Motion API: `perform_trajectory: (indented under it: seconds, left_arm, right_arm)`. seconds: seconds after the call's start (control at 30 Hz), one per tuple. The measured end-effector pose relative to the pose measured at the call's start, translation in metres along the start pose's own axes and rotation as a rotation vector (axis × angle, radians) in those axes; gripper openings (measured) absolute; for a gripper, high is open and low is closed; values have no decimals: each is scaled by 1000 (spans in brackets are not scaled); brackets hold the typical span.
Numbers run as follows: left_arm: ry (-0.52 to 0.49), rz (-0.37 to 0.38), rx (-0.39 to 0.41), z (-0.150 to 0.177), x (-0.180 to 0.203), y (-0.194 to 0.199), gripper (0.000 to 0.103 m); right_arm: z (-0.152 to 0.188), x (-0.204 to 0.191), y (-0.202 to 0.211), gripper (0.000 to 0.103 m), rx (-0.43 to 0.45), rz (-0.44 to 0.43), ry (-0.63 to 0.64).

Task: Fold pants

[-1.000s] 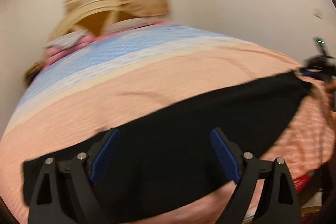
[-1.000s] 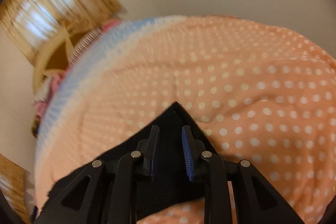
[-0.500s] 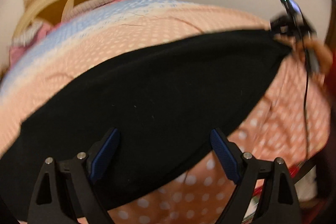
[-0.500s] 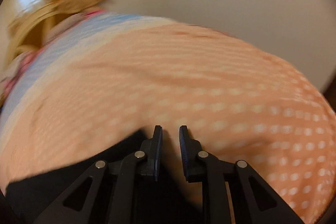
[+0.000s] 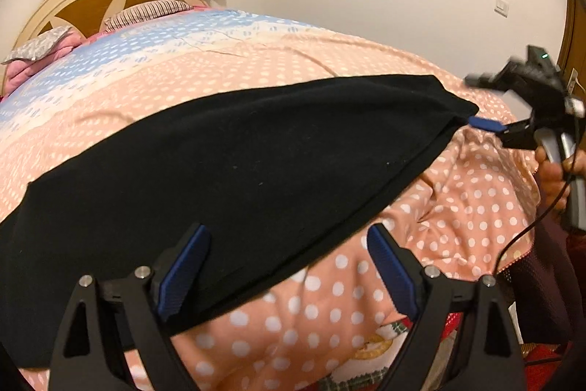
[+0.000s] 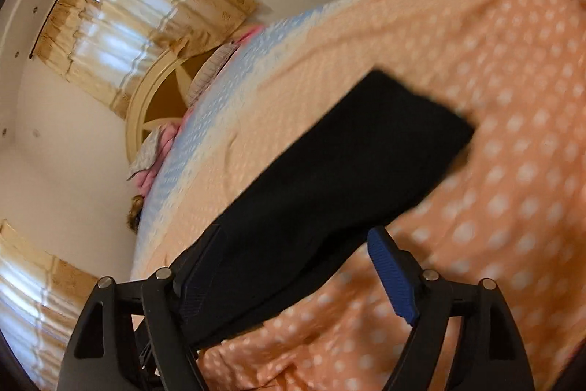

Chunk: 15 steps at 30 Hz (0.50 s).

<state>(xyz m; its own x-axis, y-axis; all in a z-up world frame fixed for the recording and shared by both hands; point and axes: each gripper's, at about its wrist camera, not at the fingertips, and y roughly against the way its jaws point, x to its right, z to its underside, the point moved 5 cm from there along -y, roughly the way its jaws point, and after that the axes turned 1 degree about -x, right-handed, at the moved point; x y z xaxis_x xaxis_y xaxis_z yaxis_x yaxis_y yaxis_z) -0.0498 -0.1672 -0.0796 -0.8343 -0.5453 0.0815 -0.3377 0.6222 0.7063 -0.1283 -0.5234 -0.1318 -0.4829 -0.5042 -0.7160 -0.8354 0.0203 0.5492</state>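
Black pants (image 5: 238, 163) lie flat in a long, smooth band across a peach bedspread (image 5: 457, 200) dotted with white — unwrinkled, narrowing to a squared end at the right. The left gripper (image 5: 289, 277) hovers over their near edge, its blue-padded jaws spread wide and gripping nothing. At the far right the right gripper (image 5: 483, 105), held in a person's hand (image 5: 553, 174), sits just at the pants' end, its jaws opening and free of the cloth.
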Motion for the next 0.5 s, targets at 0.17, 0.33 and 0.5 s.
perform_trajectory:
  seconds: [0.17, 0.33, 0.5]
  left_arm:
    - [34, -10, 30, 0, -12, 11, 91]
    - [78, -30, 39, -2, -26, 12, 91]
    - [105, -38, 42, -4, -35, 12, 91]
  right_arm:
    - [7, 7, -36, 51, -51, 25, -17]
    - [12, 5, -61, 24, -86, 34, -35]
    - [25, 1, -57, 4, -121, 90, 45]
